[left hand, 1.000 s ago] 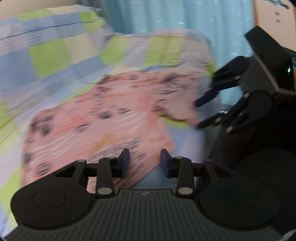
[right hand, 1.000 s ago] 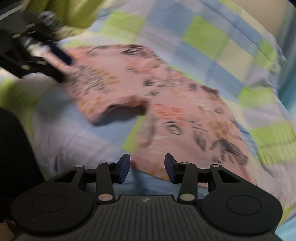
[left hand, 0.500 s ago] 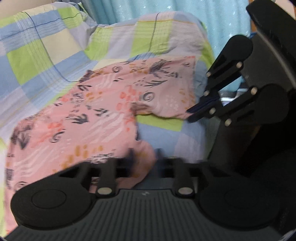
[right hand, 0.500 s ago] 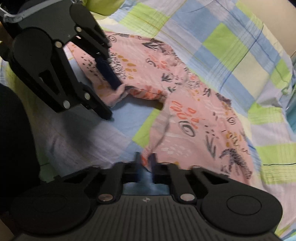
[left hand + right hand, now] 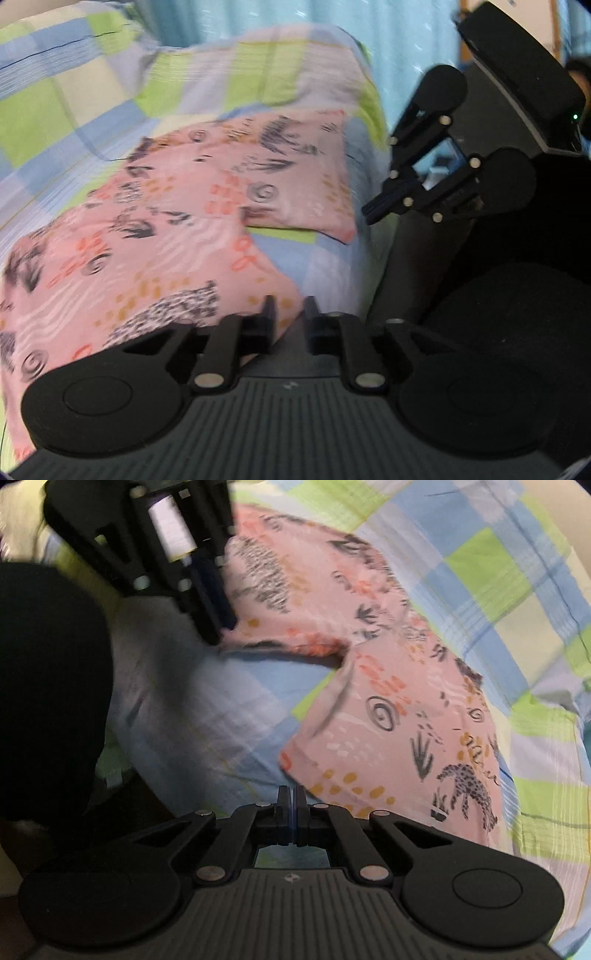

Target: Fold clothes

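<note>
Your left gripper (image 5: pixel 289 317): jaws opening, pink patterned shorts (image 5: pixel 177 236) hem between them. Your right gripper (image 5: pixel 292 805): clenched, nothing gripped. Checked bedsheet (image 5: pixel 498 576) beneath. No containers, no readable writing.

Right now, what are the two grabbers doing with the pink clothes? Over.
Right gripper shut, no cloth pinched. Left gripper opening at hem of pink patterned garment. Garment flat on checked bedspread. Nothing blocking.

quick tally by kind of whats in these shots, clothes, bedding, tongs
Pink patterned garment: 1
Checked bedcover: 1
Tongs: 2, the left tongs opening, with the garment's near edge at the left finger but not pinched, and the right tongs shut on nothing that shows
Blue curtain: 1
Total: 5
</note>
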`<state>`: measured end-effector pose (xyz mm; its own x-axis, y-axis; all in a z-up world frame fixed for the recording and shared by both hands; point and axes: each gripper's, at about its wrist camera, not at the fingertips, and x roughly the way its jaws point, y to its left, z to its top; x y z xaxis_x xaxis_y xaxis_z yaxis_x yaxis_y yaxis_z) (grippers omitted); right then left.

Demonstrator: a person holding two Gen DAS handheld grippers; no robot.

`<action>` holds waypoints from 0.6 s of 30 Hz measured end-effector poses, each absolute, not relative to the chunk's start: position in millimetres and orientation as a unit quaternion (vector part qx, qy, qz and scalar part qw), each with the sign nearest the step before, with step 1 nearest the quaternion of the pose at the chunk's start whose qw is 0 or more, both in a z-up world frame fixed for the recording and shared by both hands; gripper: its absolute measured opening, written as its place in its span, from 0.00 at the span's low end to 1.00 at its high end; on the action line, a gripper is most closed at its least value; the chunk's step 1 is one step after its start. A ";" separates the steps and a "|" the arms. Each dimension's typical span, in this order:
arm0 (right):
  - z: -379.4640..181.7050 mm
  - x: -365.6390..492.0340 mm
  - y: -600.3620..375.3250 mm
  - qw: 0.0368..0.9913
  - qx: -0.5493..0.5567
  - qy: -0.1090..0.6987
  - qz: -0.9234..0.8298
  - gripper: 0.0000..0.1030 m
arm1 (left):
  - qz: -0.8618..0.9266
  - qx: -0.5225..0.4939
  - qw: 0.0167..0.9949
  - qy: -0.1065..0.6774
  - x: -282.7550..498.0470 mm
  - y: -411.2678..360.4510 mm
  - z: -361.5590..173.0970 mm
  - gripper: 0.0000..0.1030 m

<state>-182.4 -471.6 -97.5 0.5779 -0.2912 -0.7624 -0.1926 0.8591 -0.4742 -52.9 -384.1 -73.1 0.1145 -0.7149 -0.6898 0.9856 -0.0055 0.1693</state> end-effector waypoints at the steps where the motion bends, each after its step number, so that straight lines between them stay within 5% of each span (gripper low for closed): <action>1: -92.5 -182.8 -473.6 0.854 -0.254 0.452 -0.035 0.00 | -0.626 0.314 0.682 0.211 -50.0 -378.5 -68.7 0.23; 4: -75.0 -183.5 -475.0 0.873 -0.230 0.426 -0.055 0.02 | -0.591 0.300 0.717 0.215 -32.2 -350.4 -52.7 0.30; 6: -60.8 -181.1 -474.2 0.884 -0.223 0.406 -0.070 0.15 | -0.557 0.302 0.742 0.220 -19.6 -328.5 -42.7 0.33; 9: -38.0 -173.7 -467.6 0.900 -0.211 0.374 -0.079 0.20 | -0.489 0.298 0.782 0.247 18.4 -287.6 -30.8 0.38; 18: -3.8 -123.8 -391.4 0.926 -0.205 0.314 -0.044 0.34 | -0.374 0.263 0.839 0.294 79.1 -198.6 -14.8 0.41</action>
<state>-123.8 -391.4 -3.8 0.7992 -0.2096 -0.5633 -0.0473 0.9124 -0.4066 79.1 -198.6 -14.8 0.5473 -0.4734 -0.6902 0.7829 0.5810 0.2224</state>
